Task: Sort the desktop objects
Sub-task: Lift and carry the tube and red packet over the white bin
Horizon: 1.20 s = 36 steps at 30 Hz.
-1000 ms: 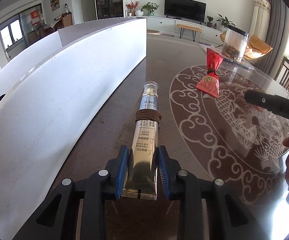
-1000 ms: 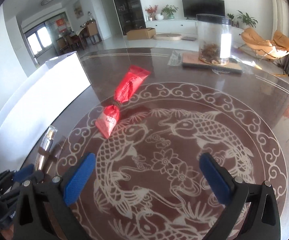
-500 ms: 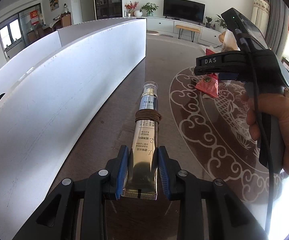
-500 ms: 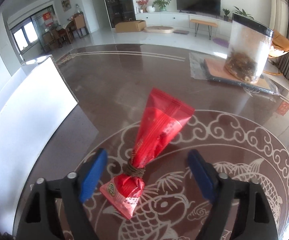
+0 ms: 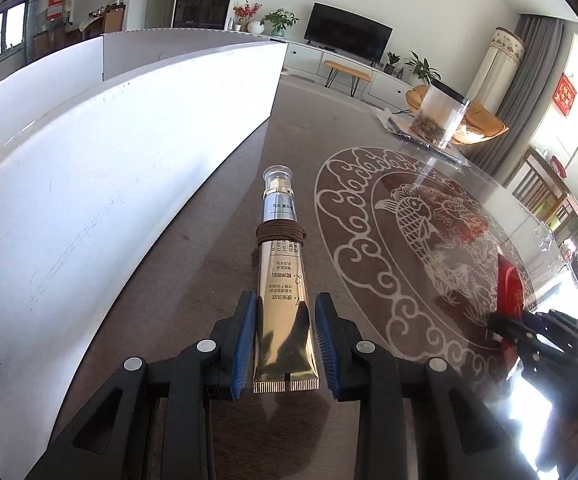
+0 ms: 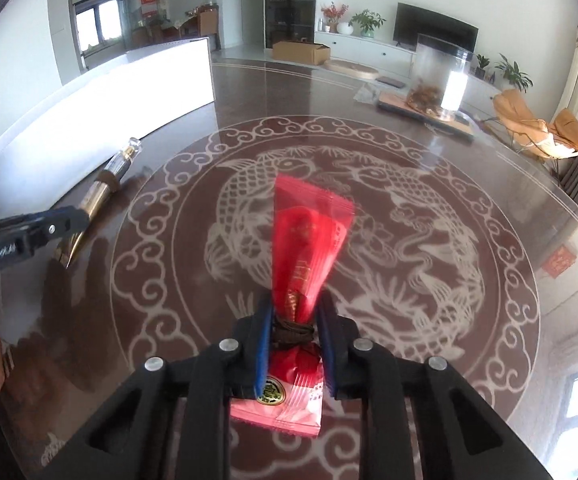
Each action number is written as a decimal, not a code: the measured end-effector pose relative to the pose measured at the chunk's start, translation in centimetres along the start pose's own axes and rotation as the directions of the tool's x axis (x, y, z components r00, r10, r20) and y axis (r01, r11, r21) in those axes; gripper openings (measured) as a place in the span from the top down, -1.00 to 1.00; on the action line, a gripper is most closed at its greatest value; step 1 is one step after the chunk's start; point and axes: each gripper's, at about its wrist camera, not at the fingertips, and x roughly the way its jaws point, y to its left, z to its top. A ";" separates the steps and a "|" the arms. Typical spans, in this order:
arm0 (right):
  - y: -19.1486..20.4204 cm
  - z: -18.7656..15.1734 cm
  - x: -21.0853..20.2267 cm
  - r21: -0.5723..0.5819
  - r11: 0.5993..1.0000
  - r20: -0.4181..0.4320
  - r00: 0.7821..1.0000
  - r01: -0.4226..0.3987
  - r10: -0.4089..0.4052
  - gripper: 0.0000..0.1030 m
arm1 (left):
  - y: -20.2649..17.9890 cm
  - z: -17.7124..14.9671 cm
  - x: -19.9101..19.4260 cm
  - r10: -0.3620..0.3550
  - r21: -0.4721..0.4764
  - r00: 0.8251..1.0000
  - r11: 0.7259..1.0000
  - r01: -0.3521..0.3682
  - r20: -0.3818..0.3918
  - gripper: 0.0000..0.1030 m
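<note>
So: long white cardboard box (image 5: 101, 168) walls off the left of the dark glossy table with white koi inlay (image 6: 449, 240); the table's right and far parts lie open. Left gripper (image 5: 285, 344) tilted down, blue pads clenched on one gold squeeze tube with clear cap (image 5: 283, 280), just beside the box. Right gripper (image 6: 294, 344), jaws closing, pads pinching one red foil packet tied with brown cord (image 6: 309, 240) mid-table. One clear plastic jar (image 6: 441, 76) far right.
</note>
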 end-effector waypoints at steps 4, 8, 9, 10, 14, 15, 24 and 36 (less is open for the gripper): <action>-0.6 -4.7 -3.6 0.042 0.999 0.026 1.000 0.016 -0.017 0.56 | -1.5 1.4 1.3 0.053 0.065 0.998 0.997 -0.051 -0.020 0.35; -0.9 -6.2 -5.0 0.139 0.990 0.027 1.000 -0.003 0.000 0.56 | -3.3 3.4 3.4 0.127 0.146 0.990 0.982 -0.117 -0.058 0.28; -1.1 -6.3 -5.1 0.156 0.988 0.028 1.000 -0.009 0.004 0.56 | -3.7 3.7 3.8 0.146 0.176 0.987 0.975 -0.133 -0.063 0.28; -1.1 -6.4 -5.2 0.169 0.986 0.030 1.000 -0.011 0.007 0.57 | -4.1 3.8 4.0 0.157 0.202 0.986 0.969 -0.142 -0.058 0.39; -0.7 -6.4 -5.4 0.157 0.988 0.030 1.000 -0.007 0.002 0.55 | -4.0 3.0 3.2 0.120 0.200 0.992 0.974 -0.111 -0.035 0.51; -0.5 -6.7 -5.5 0.160 0.987 0.030 0.999 -0.017 0.012 0.55 | -3.9 2.3 2.6 0.104 0.191 0.994 0.977 -0.096 -0.032 0.51; 0.8 -9.4 -7.8 0.115 0.993 0.012 1.000 -0.010 0.009 0.54 | -4.6 -2.5 -1.4 -0.001 0.221 0.992 0.975 0.028 -0.124 0.51; 0.6 -9.5 -8.0 0.103 0.995 -0.024 1.000 -0.013 0.016 0.54 | -5.9 -3.2 -1.3 0.080 0.298 0.993 0.953 -0.049 -0.090 0.50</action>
